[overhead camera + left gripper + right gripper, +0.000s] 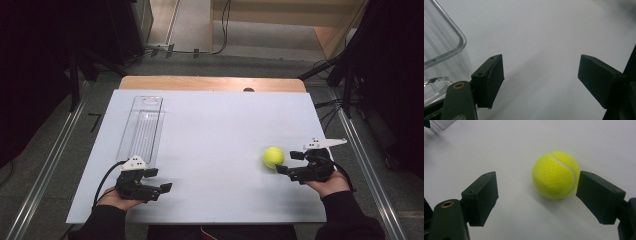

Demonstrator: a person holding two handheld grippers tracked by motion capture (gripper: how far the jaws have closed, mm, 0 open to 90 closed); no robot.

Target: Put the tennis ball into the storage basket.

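a clear plastic tray, long and narrow, lies on the left part of the white board, its length running away from the person; nothing can be seen inside it but its own ribbed floor. in the left gripper view one rounded corner of the tray stands just beside the gripper's left jaw, apart from it by a narrow strip of board.

the yellow tennis ball sits on the board toward its right side, well apart from the tray. the right gripper, held in the person's right hand, lies low just to the right of the ball with its jaws spread wide and pointing at it. in the right gripper view the ball rests between the two jaws, much nearer the right one; whether it touches that jaw cannot be told, and the left jaw is clearly apart from it.

the left gripper, in the left hand, rests near the front left of the board, just short of the tray's near end, jaws wide apart with only bare board between them.

the wooden table edge shows beyond the board, and metal rails run along both sides. nothing lies between ball and tray.
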